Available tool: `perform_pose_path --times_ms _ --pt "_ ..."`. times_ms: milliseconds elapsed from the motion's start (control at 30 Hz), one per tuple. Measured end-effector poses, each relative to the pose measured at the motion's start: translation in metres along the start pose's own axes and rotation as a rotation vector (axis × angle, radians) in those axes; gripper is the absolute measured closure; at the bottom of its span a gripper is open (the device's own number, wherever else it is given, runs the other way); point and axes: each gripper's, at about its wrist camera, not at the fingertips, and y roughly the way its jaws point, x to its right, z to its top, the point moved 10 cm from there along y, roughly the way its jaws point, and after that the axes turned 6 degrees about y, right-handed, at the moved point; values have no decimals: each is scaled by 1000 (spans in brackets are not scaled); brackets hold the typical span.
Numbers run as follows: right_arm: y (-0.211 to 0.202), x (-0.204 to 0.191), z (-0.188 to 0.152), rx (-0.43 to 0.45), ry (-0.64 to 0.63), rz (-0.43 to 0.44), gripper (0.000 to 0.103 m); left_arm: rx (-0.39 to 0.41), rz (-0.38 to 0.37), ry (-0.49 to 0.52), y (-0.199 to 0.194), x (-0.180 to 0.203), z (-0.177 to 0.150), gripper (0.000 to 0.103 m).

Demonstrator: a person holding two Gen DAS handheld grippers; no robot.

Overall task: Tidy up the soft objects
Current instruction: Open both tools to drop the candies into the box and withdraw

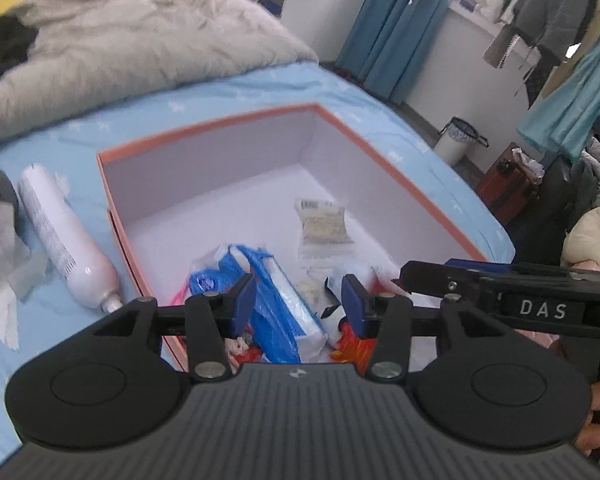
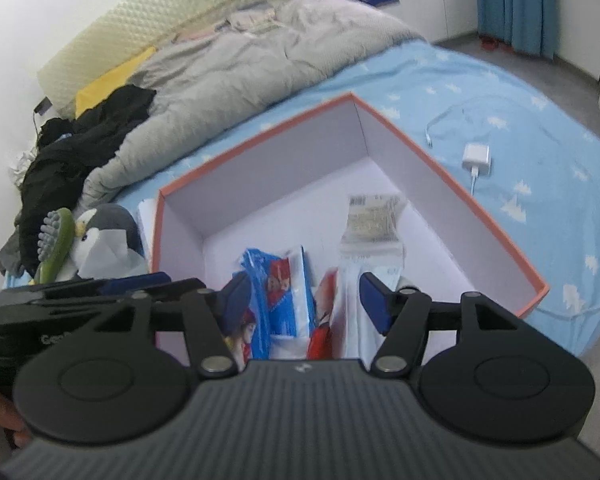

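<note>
Left of the left claw, a white bottle and a toy penguin lie on the bed, not packed yet. Below both half-open, empty claws, soft packets already sit in the box. The right claw hangs beside the left one.

A bed with a light blue sheet fills the room's middle, a rumpled grey duvet at its far end against a pale padded headboard. Blue curtains hang on the right by white walls, above a grey floor. Clothes hang before a bright window.
</note>
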Motion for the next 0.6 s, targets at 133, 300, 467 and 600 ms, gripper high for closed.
perform_pose_path --times_ms 133,300,467,600 --pt "-16 -12 3 69 -22 26 40 74 8 28 -27 4 4 50" --pt "-34 -30 -3 161 -62 56 40 138 17 27 -55 2 0 50" --pt "-47 -46 -16 211 -99 73 40 191 40 37 -80 -3 -11 50" --pt "-56 -58 -28 233 -146 91 40 239 39 23 -101 -10 -24 50"
